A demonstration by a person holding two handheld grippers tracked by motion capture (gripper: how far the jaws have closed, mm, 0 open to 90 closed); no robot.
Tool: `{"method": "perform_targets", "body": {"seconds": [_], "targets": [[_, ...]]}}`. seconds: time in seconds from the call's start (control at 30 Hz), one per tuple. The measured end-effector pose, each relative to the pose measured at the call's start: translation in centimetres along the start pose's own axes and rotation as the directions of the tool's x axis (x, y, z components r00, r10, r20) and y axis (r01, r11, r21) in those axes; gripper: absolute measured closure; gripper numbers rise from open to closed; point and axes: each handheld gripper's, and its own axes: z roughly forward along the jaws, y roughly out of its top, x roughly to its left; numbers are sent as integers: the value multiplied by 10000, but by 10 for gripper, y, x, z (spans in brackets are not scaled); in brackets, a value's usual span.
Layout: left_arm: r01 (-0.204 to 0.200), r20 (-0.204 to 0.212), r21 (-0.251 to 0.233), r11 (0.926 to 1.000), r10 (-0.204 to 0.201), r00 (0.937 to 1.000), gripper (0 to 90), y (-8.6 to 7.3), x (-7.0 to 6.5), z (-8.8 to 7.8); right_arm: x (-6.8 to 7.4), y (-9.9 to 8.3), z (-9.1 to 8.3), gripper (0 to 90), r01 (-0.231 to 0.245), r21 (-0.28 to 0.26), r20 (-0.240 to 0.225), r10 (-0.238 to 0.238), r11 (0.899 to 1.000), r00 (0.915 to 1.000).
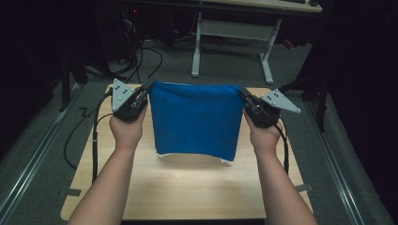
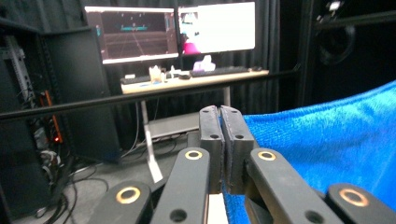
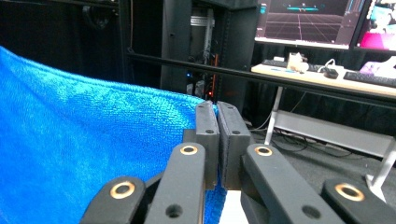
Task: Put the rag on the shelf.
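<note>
A blue towel (image 1: 193, 119) hangs stretched between my two grippers above the wooden table (image 1: 187, 187), its lower edge trailing near the tabletop. My left gripper (image 1: 149, 87) is shut on the towel's upper left corner. My right gripper (image 1: 243, 93) is shut on the upper right corner. In the left gripper view the jaws are pressed together at the left gripper (image 2: 220, 110) with the blue towel (image 2: 327, 140) running off to the right. In the right gripper view the right gripper (image 3: 216, 106) pinches the towel (image 3: 84, 144), which spreads to the left.
The table is small, with floor on all sides and cables (image 1: 80, 136) trailing off its left edge. Beyond it stands a white-legged desk (image 1: 234, 33) carrying monitors (image 2: 173, 30) and a keyboard. A black bar (image 2: 140, 95) crosses in front of the desk.
</note>
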Motion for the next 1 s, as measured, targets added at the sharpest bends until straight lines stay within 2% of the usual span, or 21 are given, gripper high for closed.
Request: {"method": "perform_targets", "body": {"seconds": [0.13, 0.33, 0.5, 0.57, 0.67, 0.7, 0.73, 0.77, 0.83, 0.87, 0.93, 0.97, 1.0], "targets": [[6, -150, 392, 9992, 0, 9999, 887, 0, 8, 19, -6, 4, 13, 888, -46, 138, 54, 45, 9999, 10000], [-175, -334, 602, 9980, 196, 9993, 887, 5, 15, 41, -14, 10, 34, 888, 37, 394, 230, -46, 9992, 9997], [-267, -454, 601, 9978, 294, 9985, 886, 10, 18, 51, -19, 12, 46, 888, 74, 546, 340, -93, 9985, 9994], [-336, -528, 775, 9964, 378, 9979, 886, 9, 19, 56, -22, 13, 51, 887, 86, 639, 380, -110, 9979, 9992], [-401, -697, 1394, 9894, 502, 9963, 886, 1, 24, 70, -24, 12, 61, 887, 91, 960, 406, -131, 9953, 9991], [-370, -724, 1573, 9869, 489, 9962, 886, -2, 25, 73, -24, 10, 67, 887, 255, 1132, 406, -303, 9932, 9987], [-196, -762, 2023, 9791, 357, 9965, 886, -11, 29, 80, -24, 8, 70, 887, 290, 1206, 406, -341, 9923, 9986], [-196, -762, 2023, 9791, 357, 9965, 886, -11, 29, 80, -24, 8, 70, 887, 290, 1206, 406, -341, 9923, 9986], [-259, -749, 2420, 9699, 453, 9962, 885, -20, 29, 84, -25, 1, 76, 887, 302, 1520, 391, -365, 9879, 9986], [-59, -694, 2625, 9649, 250, 9973, 885, -31, 29, 86, -27, -7, 81, 887, 302, 1735, 370, -372, 9844, 9986], [144, -625, 2845, 9586, 35, 9980, 885, -42, 30, 86, -29, -18, 84, 887, 160, 1980, 318, -228, 9801, 9992], [144, -625, 2845, 9586, 35, 9980, 885, -42, 30, 86, -29, -18, 84, 887, 160, 1980, 318, -228, 9801, 9992], [224, -524, 3057, 9519, -67, 9986, 886, -53, 29, 87, -29, -30, 87, 887, 199, 2267, 296, -273, 9738, 9992]]}}
